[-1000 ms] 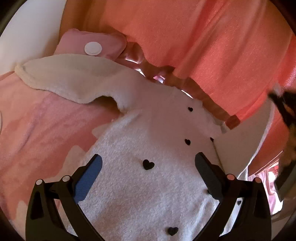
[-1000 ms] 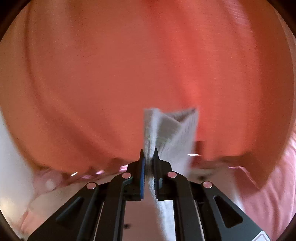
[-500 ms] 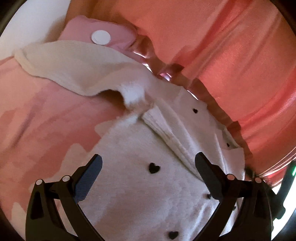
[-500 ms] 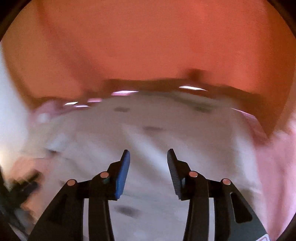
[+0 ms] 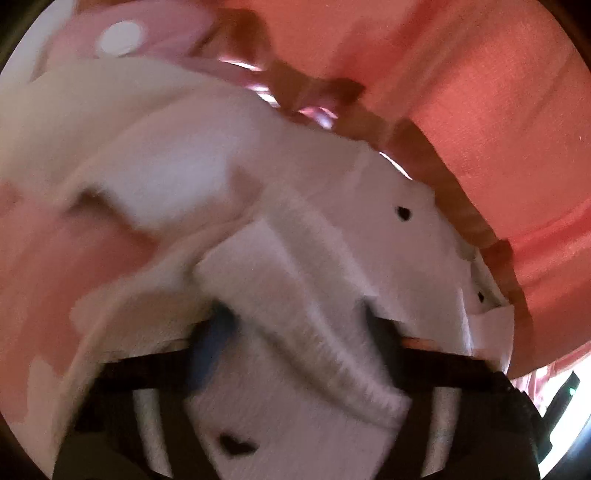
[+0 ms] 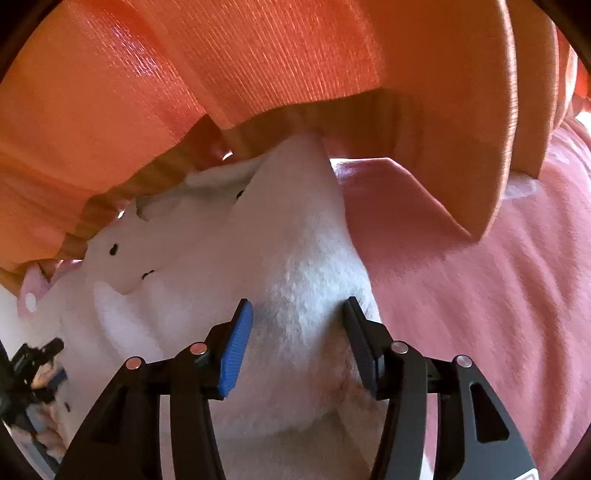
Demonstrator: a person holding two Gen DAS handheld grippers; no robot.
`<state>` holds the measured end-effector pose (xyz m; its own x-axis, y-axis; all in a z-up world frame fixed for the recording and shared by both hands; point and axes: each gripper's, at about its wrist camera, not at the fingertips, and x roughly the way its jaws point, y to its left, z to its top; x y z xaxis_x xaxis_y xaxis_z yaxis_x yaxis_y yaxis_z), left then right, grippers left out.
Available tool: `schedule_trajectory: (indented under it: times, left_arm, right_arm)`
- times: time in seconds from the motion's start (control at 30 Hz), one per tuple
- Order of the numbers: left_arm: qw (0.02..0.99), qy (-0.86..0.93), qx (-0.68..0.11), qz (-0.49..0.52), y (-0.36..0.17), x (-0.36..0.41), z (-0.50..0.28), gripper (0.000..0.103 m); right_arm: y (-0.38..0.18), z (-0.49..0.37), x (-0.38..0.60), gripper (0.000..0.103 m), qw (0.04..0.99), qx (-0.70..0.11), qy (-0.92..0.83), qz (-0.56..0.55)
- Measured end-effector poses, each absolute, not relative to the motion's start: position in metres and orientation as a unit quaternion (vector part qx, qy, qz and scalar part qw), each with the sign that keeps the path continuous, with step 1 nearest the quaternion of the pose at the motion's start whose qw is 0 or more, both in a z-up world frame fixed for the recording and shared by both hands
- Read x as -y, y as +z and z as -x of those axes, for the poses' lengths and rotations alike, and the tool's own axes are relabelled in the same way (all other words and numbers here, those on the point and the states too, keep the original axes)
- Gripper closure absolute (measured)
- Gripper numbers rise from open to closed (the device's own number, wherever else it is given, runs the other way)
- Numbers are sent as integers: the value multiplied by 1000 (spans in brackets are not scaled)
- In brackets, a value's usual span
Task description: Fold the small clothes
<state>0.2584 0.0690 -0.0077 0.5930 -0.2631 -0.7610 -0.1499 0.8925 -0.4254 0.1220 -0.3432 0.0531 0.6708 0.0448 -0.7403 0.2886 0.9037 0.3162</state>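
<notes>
Both the left gripper (image 5: 295,325) and right gripper (image 6: 297,345) gape empty over the white sweater (image 6: 295,258); a careless pinch could drag its folded sleeve (image 5: 295,314) loose.

Orange curtain (image 6: 229,74) hangs ahead of me — folds pooling on pink bedcover (image 6: 498,295); pink cushion (image 5: 166,33) with white dot far left — blurred.

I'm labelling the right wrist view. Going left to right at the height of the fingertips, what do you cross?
White fleece garment → blue-padded finger → fleece fold between the fingers → black finger → pink bedsheet.
</notes>
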Motion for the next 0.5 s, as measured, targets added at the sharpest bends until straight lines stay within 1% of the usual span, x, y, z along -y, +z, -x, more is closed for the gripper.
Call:
schedule_trajectory:
  times: [0.03, 0.07, 0.13, 0.2, 0.23, 0.27, 0.3, 0.4, 0.43, 0.5]
  left_arm:
    - [863, -36, -450, 228, -7, -68, -264, 87]
    - [867, -37, -441, 229, -3, -68, -266, 93]
    - [879, -55, -409, 239, 10, -71, -267, 96]
    - [894, -78, -360, 254, 30, -76, -258, 96]
    - [899, -83, -342, 262, 36, -79, -254, 96]
    - [901, -87, -331, 267, 38, -80, -252, 96]
    - [902, -81, -337, 258, 31, -78, -254, 96]
    - [881, -63, -411, 225, -17, -64, -266, 96]
    - [878, -59, -420, 222, -29, -64, -265, 96]
    - [887, -64, -399, 225, -25, -64, -256, 96]
  right_arm:
    - [55, -122, 349, 98, 890, -399, -52, -213]
    - [60, -119, 355, 98, 892, -390, -44, -227]
    - [78, -99, 367, 99, 906, -337, -34, -256]
    - [102, -82, 390, 99, 915, -282, -35, -286]
    - [105, -79, 397, 99, 916, -272, -43, -290]
    - [103, -75, 405, 99, 917, -270, -57, -289]
    - [91, -77, 415, 99, 911, -290, -76, -283]
    - [40, -87, 426, 99, 879, -366, -124, -278]
    - [41, -84, 430, 99, 880, -359, -124, -285]
    - [65, -81, 435, 99, 888, -340, -121, -285]
